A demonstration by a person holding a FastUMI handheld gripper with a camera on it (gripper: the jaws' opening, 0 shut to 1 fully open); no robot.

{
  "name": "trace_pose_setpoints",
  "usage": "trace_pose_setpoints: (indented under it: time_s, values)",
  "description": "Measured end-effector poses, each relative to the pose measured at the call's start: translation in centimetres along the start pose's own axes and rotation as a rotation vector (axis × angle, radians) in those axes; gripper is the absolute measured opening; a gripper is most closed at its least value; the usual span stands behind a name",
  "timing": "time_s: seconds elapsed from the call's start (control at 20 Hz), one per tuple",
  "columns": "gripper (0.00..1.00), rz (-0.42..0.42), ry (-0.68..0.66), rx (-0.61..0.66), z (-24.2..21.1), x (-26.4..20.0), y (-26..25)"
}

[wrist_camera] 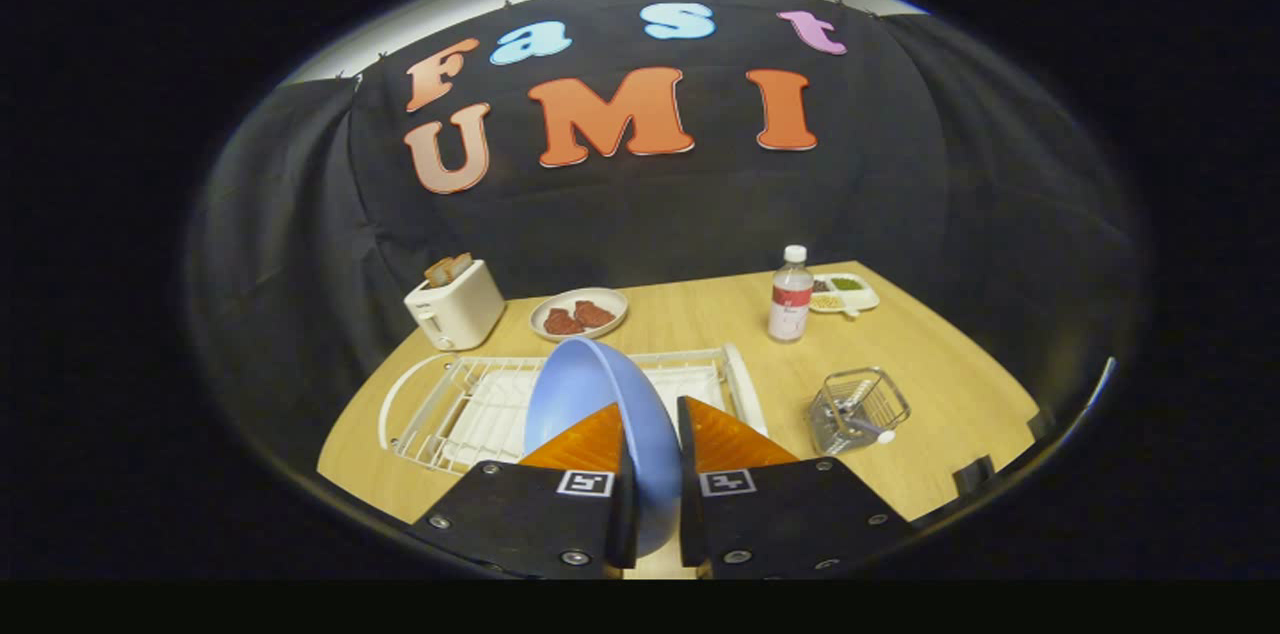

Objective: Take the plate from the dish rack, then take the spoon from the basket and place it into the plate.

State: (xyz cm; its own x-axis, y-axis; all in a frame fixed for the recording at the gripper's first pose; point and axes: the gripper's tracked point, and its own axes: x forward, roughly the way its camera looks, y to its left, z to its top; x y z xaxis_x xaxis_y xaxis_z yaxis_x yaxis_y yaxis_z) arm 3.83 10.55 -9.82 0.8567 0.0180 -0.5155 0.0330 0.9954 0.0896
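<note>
a toaster [455, 312] with bread in its slots stands at the far left of the wooden table [950, 384]. in front of it lies the white dish rack [455, 406]. beyond the rack sits a small plate of red food [578, 313]. the gripper [650, 434] is clenched on the blue plate [590, 394], which stands on edge between its fingers, over the rack. further right stands a bottle [790, 295], with a small divided tray [848, 291] just behind it. nearer, to the right of the fingers, the wire basket [858, 409] holds the spoon [858, 424], well apart from the plate.
</note>
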Motion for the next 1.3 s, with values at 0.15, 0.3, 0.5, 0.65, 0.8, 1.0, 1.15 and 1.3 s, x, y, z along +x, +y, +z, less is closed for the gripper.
trace_pose_setpoints:
  time_s: [0.15,0.3,0.5,0.65,0.8,1.0,1.15,1.3]
  values:
    - [0.17,0.067,0.028,0.074,-3.3,-1.6,0.4]
    - [0.17,0.106,0.061,0.165,-6.7,-2.9,-0.1]
    - [0.17,0.139,0.090,0.269,-10.7,-4.0,-0.8]
    - [0.17,0.146,0.105,0.348,-13.5,-4.1,-1.5]
    - [0.17,0.138,0.121,0.403,-15.3,-3.3,-2.1]
    - [0.17,0.148,0.149,0.458,-17.7,-2.3,-2.0]
    - [0.17,0.160,0.176,0.491,-19.3,-1.6,-1.6]
    - [0.17,0.174,0.219,0.520,-20.5,-1.2,-0.9]
